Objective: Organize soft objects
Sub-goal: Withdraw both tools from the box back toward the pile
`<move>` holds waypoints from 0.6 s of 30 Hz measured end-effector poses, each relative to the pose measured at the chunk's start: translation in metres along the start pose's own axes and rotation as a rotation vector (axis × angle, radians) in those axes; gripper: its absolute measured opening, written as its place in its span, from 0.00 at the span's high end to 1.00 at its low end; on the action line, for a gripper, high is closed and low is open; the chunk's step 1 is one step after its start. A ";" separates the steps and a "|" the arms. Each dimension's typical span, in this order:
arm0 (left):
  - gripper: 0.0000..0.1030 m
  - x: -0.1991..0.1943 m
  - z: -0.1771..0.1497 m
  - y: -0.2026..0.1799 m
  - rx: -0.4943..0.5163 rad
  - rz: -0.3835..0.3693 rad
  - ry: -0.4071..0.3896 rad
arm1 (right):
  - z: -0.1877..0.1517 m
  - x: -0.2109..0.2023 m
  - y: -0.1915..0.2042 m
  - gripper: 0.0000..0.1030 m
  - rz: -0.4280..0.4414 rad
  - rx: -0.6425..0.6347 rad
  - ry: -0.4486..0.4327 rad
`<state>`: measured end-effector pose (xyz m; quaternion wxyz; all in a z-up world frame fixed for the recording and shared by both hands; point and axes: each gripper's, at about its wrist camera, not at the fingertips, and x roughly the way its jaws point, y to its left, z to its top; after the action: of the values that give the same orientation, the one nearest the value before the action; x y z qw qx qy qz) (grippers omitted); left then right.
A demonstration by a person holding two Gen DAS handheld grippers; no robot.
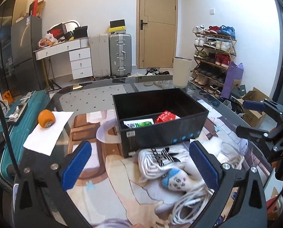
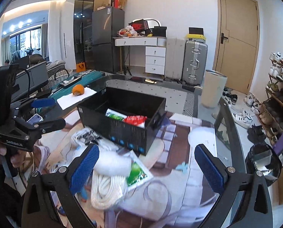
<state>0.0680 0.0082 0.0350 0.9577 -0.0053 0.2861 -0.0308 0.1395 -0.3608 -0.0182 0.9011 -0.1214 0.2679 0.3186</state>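
A pile of soft things lies on the glass table in front of the black box: a white Adidas cloth, a small doll with a blue hat, a white fluffy wad and a coiled white cord. The box holds a green packet and a red packet. My left gripper hangs open above the cloth and doll, with nothing pressed between its pads. My right gripper is also open, above the wad, the cord and a green packet. Each gripper shows in the other's view, the right gripper and the left gripper.
An orange fruit sits on white paper at the table's left. A teal suitcase stands beside that edge. A phone lies near the left gripper. A cream bin and a shoe rack stand beyond the table.
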 end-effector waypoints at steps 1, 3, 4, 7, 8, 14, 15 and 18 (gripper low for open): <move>0.00 -0.002 -0.002 -0.001 0.001 -0.005 0.002 | -0.003 -0.002 0.000 0.01 -0.004 0.005 0.000; 0.00 -0.005 -0.004 -0.004 0.008 -0.013 0.003 | -0.006 -0.005 -0.001 0.01 -0.003 0.016 -0.003; 0.00 -0.006 -0.005 -0.006 0.012 -0.015 0.001 | -0.007 -0.006 -0.001 0.01 -0.004 0.019 -0.004; 0.00 -0.008 -0.011 -0.009 0.025 -0.024 0.009 | -0.009 -0.004 -0.002 0.01 0.000 0.022 0.004; 0.00 -0.008 -0.014 -0.011 0.027 -0.034 0.016 | -0.009 -0.003 -0.001 0.01 -0.005 0.018 0.007; 0.00 -0.004 -0.023 -0.014 0.033 -0.081 0.057 | -0.009 0.002 0.000 0.01 -0.004 0.016 0.020; 0.00 -0.004 -0.024 -0.015 0.040 -0.088 0.061 | -0.009 0.003 0.000 0.01 -0.008 0.014 0.021; 0.00 -0.006 -0.027 -0.020 0.067 -0.115 0.067 | -0.010 0.005 0.000 0.01 -0.008 0.017 0.029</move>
<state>0.0474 -0.0114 0.0160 0.9438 0.0114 0.3161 -0.0955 0.1387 -0.3628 -0.0293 0.8994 -0.1195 0.2829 0.3111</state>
